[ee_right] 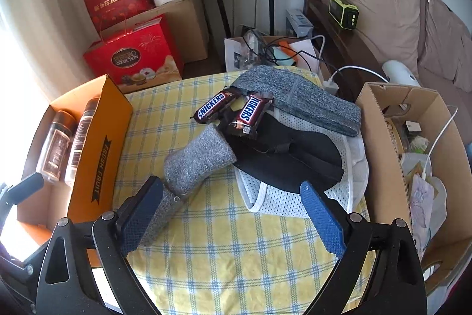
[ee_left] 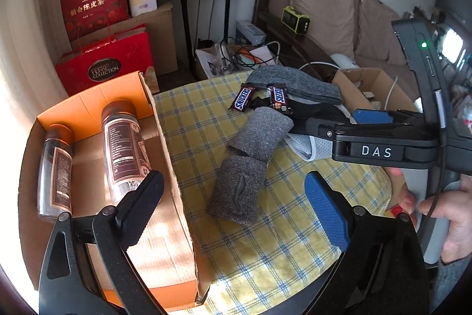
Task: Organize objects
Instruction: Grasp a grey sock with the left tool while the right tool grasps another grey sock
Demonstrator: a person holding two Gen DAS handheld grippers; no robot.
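Two clear bottles [ee_left: 121,149] with brown labels lie in an orange cardboard box [ee_left: 97,96] at the table's left; the box also shows in the right wrist view [ee_right: 100,149]. Two Snickers bars [ee_right: 233,111] rest on a black pad, next to a long grey band [ee_right: 298,99]. Two grey wristbands [ee_left: 244,167] lie on the yellow checked cloth [ee_right: 242,241]. My left gripper [ee_left: 236,205] is open and empty, straddling the box wall and the near wristband. My right gripper [ee_right: 233,217] is open and empty above the cloth, its left finger beside a wristband [ee_right: 200,161].
A brown cardboard box [ee_right: 380,155] full of odds and ends stands at the table's right. White mesh fabric [ee_right: 295,197] lies under the black pad. Red gift bags [ee_right: 135,58], speakers and a sofa [ee_right: 398,14] lie beyond the table.
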